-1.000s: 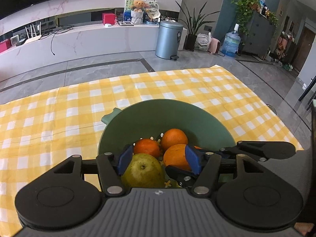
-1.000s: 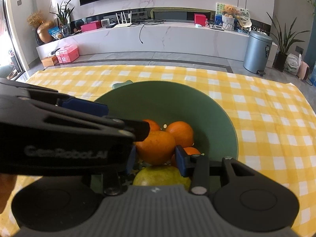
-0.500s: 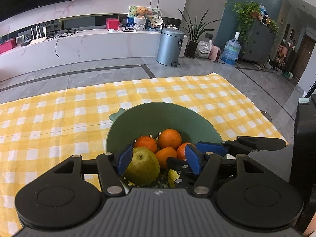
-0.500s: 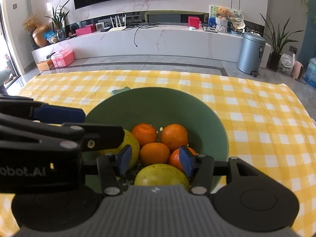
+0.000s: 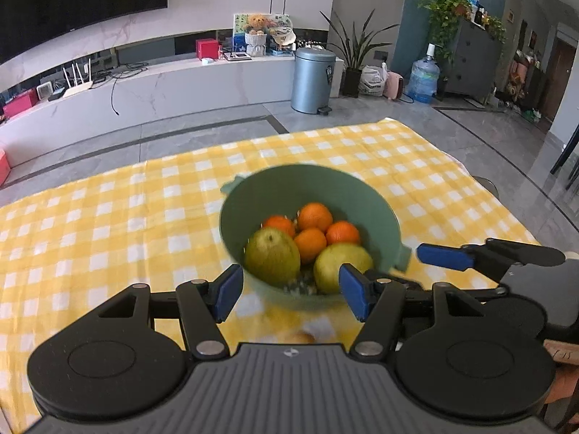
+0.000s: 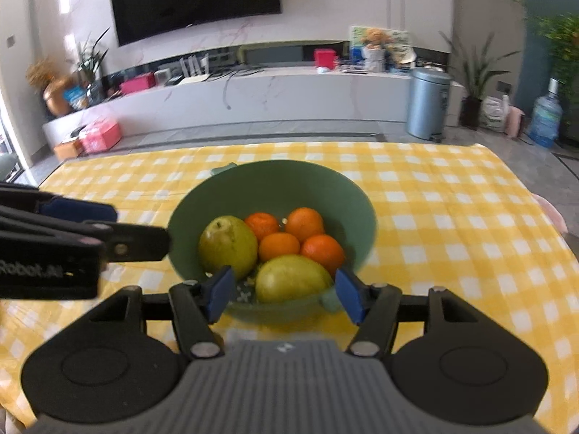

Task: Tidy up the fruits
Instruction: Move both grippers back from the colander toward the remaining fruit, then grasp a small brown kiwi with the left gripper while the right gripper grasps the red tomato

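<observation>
A green bowl (image 5: 325, 188) stands on the yellow checked tablecloth (image 5: 108, 217). It holds two green-yellow pears (image 5: 272, 253) and several oranges (image 5: 314, 216). It also shows in the right wrist view (image 6: 275, 184) with the pears (image 6: 228, 244) and oranges (image 6: 304, 222). My left gripper (image 5: 291, 296) is open and empty, above and just short of the bowl's near rim. My right gripper (image 6: 284, 298) is open and empty at the near rim. The right gripper's fingers (image 5: 445, 256) show at the left view's right side.
The table's far edge (image 5: 289, 133) drops to a grey tiled floor. A white TV bench (image 6: 253, 94) and a metal bin (image 5: 313, 79) stand beyond. A small tan object (image 5: 300, 336) lies blurred just under the left gripper.
Both grippers have pulled back and up from inside the bowl. The fruits that sat between the fingers now lie clear of them. The bowl looks smaller in both views.
</observation>
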{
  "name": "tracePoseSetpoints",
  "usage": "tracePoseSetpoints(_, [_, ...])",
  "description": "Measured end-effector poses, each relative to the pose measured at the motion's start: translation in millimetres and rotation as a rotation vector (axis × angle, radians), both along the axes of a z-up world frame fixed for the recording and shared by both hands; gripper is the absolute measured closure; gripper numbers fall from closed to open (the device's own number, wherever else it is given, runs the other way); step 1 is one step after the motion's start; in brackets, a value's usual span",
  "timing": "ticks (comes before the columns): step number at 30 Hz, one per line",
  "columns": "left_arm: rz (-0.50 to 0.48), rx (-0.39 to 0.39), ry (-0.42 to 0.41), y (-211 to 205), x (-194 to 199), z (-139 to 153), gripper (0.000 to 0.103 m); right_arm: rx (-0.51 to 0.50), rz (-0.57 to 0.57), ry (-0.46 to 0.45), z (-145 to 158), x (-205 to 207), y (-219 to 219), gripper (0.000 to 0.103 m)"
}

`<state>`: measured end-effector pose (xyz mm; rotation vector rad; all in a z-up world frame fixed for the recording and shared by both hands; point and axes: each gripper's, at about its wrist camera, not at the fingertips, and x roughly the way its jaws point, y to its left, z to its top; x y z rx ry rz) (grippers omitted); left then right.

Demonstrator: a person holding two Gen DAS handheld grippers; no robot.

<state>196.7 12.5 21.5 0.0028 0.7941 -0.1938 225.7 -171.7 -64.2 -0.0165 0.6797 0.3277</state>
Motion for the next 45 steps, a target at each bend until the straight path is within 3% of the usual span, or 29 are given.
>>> tracePoseSetpoints(7, [0.029,-0.085,0.064,26.4,-30.5,-18.4,0.031,0.060,-0.074,-0.006,-10.3,-47.8,-11.8,0.043])
tracePoseSetpoints(15, [0.071,-0.185,0.127,60.8,-49.7,-51.7,0.044,0.063,-0.040,0.064,-44.2,-73.7,-1.5,0.059])
tracePoseSetpoints(18, [0.084,-0.192,0.111,65.7,-54.7,-61.4,0.048,0.074,-0.021,0.065,-47.8,-75.8,3.6,0.059])
tracePoseSetpoints(23, [0.080,-0.114,0.093,61.1,-56.8,-67.8,0.052,0.064,0.017,0.073,-54.3,-74.1,12.1,0.061])
tracePoseSetpoints(30, [-0.007,0.019,0.057,42.3,-52.8,-82.7,0.059,0.064,0.038,0.139,-66.6,-62.3,19.3,0.065])
tracePoseSetpoints(33, [-0.035,0.011,0.034,40.2,-48.1,-81.3,0.060,0.077,0.047,0.149,-68.6,-60.3,21.9,0.065])
tracePoseSetpoints(36, [-0.076,0.077,0.005,32.1,-42.6,-82.2,0.060,0.102,0.059,0.144,-68.6,-58.3,22.6,0.065])
tracePoseSetpoints(38, [-0.108,0.093,0.013,30.1,-38.3,-85.4,0.065,0.115,0.072,0.140,-69.1,-57.3,24.6,0.065])
tracePoseSetpoints(40, [-0.128,0.105,0.028,30.1,-35.9,-88.9,0.065,0.127,0.085,0.138,-69.0,-55.3,26.9,0.070])
tracePoseSetpoints(45, [-0.182,0.134,0.035,27.7,-34.0,-92.2,0.065,0.158,0.095,0.133,-70.1,-48.2,30.0,0.071])
